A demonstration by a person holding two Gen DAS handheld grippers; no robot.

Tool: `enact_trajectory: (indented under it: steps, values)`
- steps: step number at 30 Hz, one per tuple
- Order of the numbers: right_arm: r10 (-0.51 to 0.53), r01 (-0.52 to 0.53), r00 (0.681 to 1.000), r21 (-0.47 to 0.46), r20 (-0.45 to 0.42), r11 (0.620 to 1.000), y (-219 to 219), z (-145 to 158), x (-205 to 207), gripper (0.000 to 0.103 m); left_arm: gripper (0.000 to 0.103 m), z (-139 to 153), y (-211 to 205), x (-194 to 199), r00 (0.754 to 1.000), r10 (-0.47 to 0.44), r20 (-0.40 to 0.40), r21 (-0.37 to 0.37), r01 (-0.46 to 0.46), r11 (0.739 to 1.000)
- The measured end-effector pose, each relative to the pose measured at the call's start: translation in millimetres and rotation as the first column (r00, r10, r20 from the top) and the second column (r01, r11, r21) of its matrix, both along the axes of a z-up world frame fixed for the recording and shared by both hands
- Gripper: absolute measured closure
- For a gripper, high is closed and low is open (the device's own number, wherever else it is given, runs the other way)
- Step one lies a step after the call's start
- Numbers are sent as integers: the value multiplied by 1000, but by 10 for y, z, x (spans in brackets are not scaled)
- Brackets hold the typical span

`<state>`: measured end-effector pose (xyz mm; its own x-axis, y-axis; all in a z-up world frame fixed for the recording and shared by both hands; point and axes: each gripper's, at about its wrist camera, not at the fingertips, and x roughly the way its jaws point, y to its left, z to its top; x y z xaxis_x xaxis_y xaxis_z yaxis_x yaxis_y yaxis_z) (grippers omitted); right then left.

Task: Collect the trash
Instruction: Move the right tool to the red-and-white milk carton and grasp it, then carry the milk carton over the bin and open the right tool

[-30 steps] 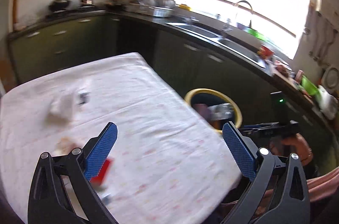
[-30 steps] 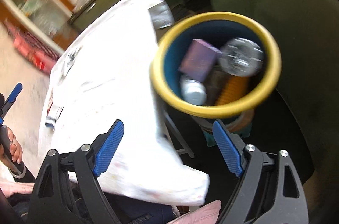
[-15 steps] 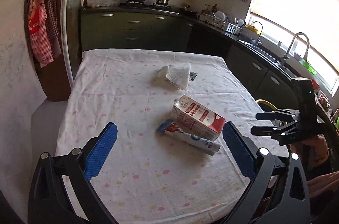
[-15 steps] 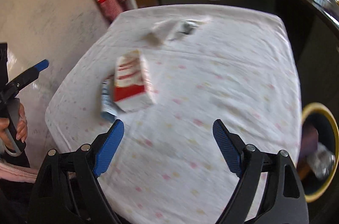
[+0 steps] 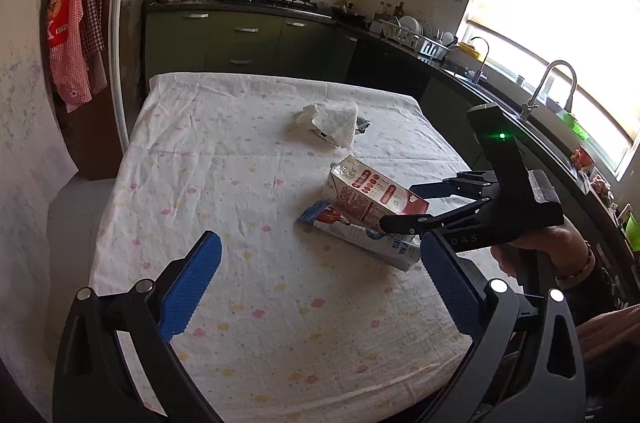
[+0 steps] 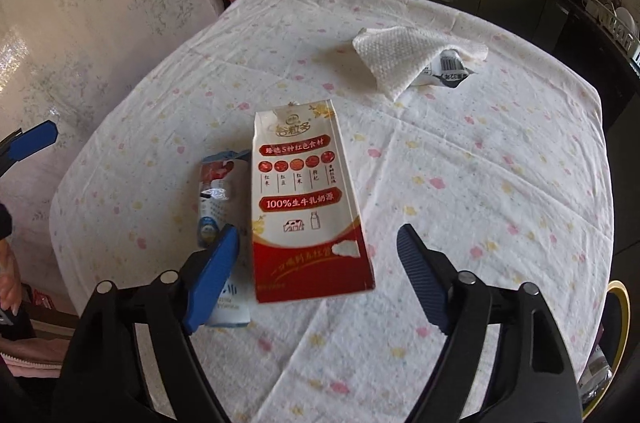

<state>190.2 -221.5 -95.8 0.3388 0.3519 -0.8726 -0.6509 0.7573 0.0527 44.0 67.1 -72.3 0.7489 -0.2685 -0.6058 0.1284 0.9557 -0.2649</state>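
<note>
A red and white milk carton (image 6: 308, 207) lies flat on the clothed table (image 6: 500, 183), partly over a blue and white wrapper (image 6: 218, 199). My right gripper (image 6: 320, 275) is open with its jaws either side of the carton's near end, not touching it. In the left wrist view the right gripper (image 5: 400, 207) hovers at the carton (image 5: 372, 197) and wrapper (image 5: 360, 237). My left gripper (image 5: 320, 295) is open and empty above the table's near part. A white paper towel (image 6: 408, 61) lies over a small packet (image 6: 448, 71) farther back.
A yellow-rimmed trash bin (image 6: 620, 335) stands off the table's right edge. Green kitchen cabinets (image 5: 248, 43) and a sink counter (image 5: 520, 111) run behind and to the right. Aprons (image 5: 76, 23) hang on the left wall.
Both views swung from the trash bin back to the table. The right gripper has moved in over the milk carton's end, jaws still open. The left gripper stays open over the near table.
</note>
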Motion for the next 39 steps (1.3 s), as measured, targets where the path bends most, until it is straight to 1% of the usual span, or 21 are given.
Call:
enact_trajectory:
  steps: [4, 6, 8, 10, 11, 12, 19, 27, 31, 35, 38, 39]
  values:
    - [2, -2, 1000, -19, -7, 1000, 50, -67, 45, 30, 5, -59, -7, 31, 1000, -6, -13, -6, 6, 1000]
    - [4, -4, 1000, -22, -10, 1000, 78, -90, 72, 35, 5, -74, -6, 48, 1000, -8, -18, -7, 8, 1000]
    - [6, -6, 1000, -28, -11, 1000, 97, -112, 98, 36, 5, -85, -10, 56, 1000, -8, -20, -8, 8, 1000]
    - [11, -12, 1000, -29, -14, 1000, 114, -129, 116, 41, 5, -95, -18, 67, 1000, -10, -24, -7, 9, 1000]
    - [16, -17, 1000, -31, -13, 999, 125, -132, 119, 47, 5, -100, -19, 65, 1000, -10, -26, -6, 10, 1000]
    - [18, -19, 1000, -33, -9, 999, 136, -132, 115, 51, 5, -105, -28, 69, 1000, -11, -28, -5, 11, 1000]
    - [8, -8, 1000, -23, 15, 1000, 66, -94, 97, 53, 5, -117, -88, 90, 999, -25, -33, 6, 26, 1000]
    - [-18, 17, 999, 30, 44, 999, -154, 95, -6, 53, 5, -112, -190, 109, 998, -49, -35, 17, 50, 999]
    - [-56, 52, 996, 63, 68, 997, -379, 219, -75, 53, 5, -102, -257, 113, 997, -64, -35, 28, 65, 998]
    - [-138, 130, 986, 92, 96, 987, -750, 333, -107, 53, 5, -113, -330, 141, 996, -83, -44, 30, 84, 996]
    - [-236, 225, 964, 101, 121, 969, -1157, 381, -114, 53, 5, -114, -410, 159, 994, -99, -48, 38, 101, 994]
    - [-278, 266, 952, 102, 127, 959, -1330, 390, -106, 53, 5, -113, -438, 166, 993, -104, -49, 41, 106, 993]
